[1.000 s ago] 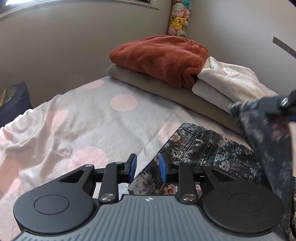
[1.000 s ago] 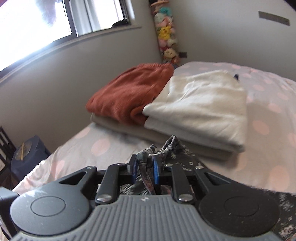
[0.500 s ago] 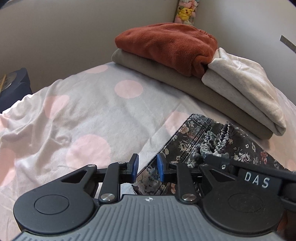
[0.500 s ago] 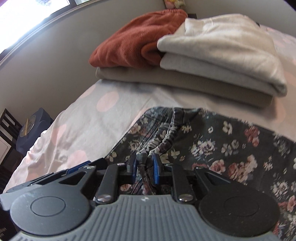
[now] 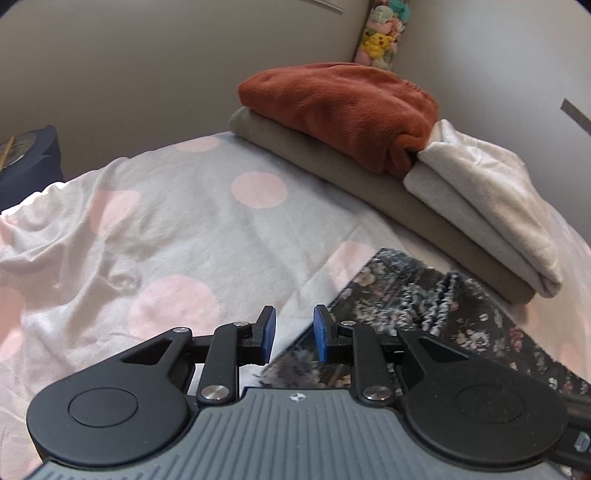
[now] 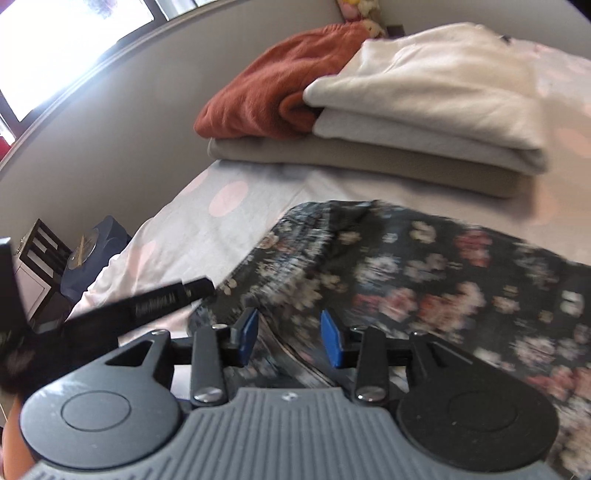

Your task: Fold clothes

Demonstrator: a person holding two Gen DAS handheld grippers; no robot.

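Since a second ago our right hand-held gripper has lowered the floral garment onto the bed and is opening above it, while our left hand-held gripper, narrowly parted, may grasp its edge, so pulling could undo the fold.

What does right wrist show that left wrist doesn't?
Right wrist only: the bright window, a slatted piece of furniture beside the bed, the left gripper's dark body crossing the frame at left, and the right gripper, jaws opening, nothing pinched between the pads.

Left wrist only: the column of plush toys in the corner, and the left gripper, its pads apart over the garment's edge.

Both: the floral garment laid on the polka-dot bedsheet, and the stack of rust, taupe and cream folded clothes.
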